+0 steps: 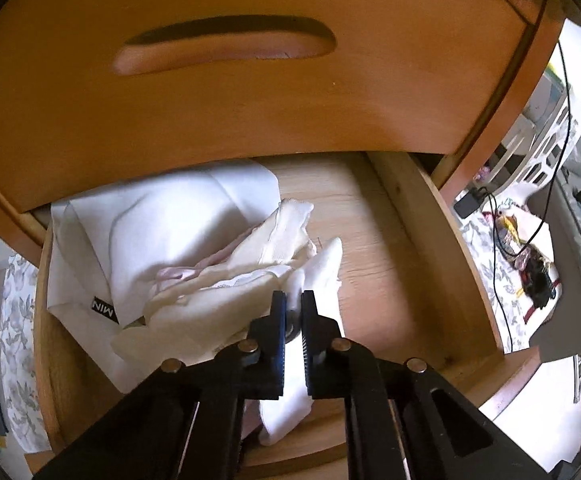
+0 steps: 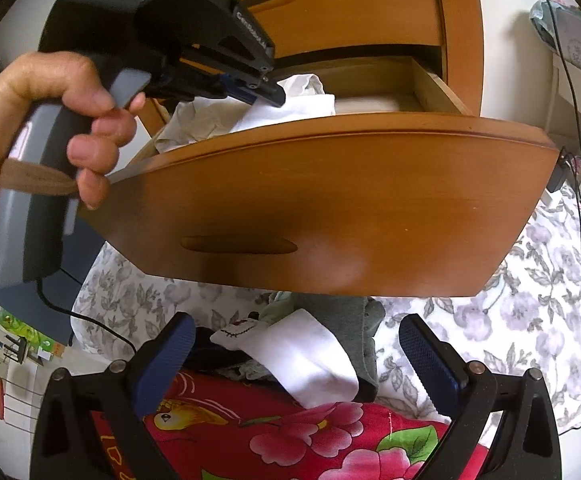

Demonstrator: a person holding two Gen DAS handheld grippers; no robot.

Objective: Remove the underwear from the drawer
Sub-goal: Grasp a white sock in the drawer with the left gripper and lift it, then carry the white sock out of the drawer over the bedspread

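The wooden drawer (image 1: 394,240) stands pulled out, its front panel (image 2: 330,208) facing the right wrist view. Inside lies a heap of white and cream underwear (image 1: 250,256) on a folded white cloth (image 1: 150,232) with a black label. My left gripper (image 1: 293,300) is shut on a white piece of underwear (image 1: 322,268), which also hangs down between the jaws. From the right wrist view, a hand (image 2: 30,120) holds that left gripper (image 2: 276,96) over the drawer's left half. My right gripper (image 2: 298,360) stands open below the drawer front, holding nothing.
A shut upper drawer with a slot handle (image 1: 226,46) overhangs the open one. Under the drawer front lies a pile of clothes: a white garment (image 2: 310,352), grey fabric (image 2: 366,320), red floral cloth (image 2: 290,432). A flowered sheet (image 2: 530,300) and black cables (image 1: 530,232) lie to the right.
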